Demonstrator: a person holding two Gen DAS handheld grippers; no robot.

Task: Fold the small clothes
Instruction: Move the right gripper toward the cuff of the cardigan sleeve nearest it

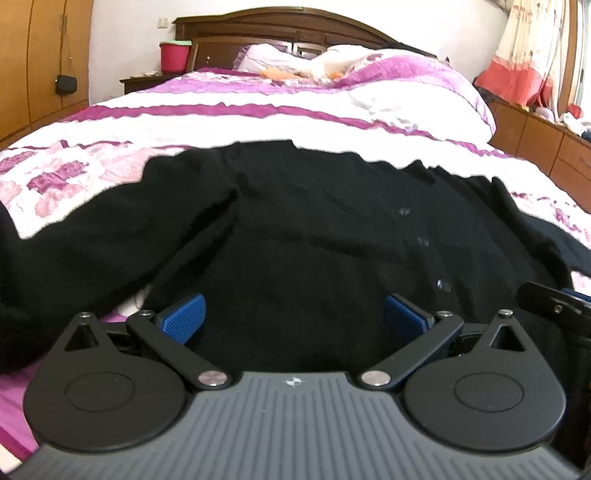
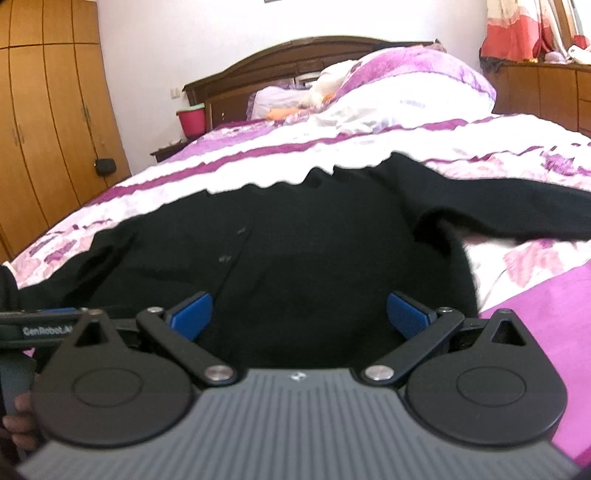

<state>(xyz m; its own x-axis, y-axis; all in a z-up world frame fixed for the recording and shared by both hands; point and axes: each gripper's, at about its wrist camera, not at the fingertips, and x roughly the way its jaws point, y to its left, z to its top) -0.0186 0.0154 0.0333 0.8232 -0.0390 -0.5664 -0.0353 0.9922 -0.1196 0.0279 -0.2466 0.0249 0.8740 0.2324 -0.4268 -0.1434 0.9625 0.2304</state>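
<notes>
A black buttoned cardigan lies spread flat on the bed, front up, its sleeves out to both sides; it also shows in the right wrist view. My left gripper is open and empty, low over the cardigan's near hem, left of the button row. My right gripper is open and empty, over the near hem right of the buttons. The right gripper's body shows at the right edge of the left wrist view. The left gripper's body shows at the left of the right wrist view.
The bed has a purple and white quilt with pillows at the wooden headboard. A red bucket stands on a nightstand. A wooden wardrobe is on the left, low cabinets on the right.
</notes>
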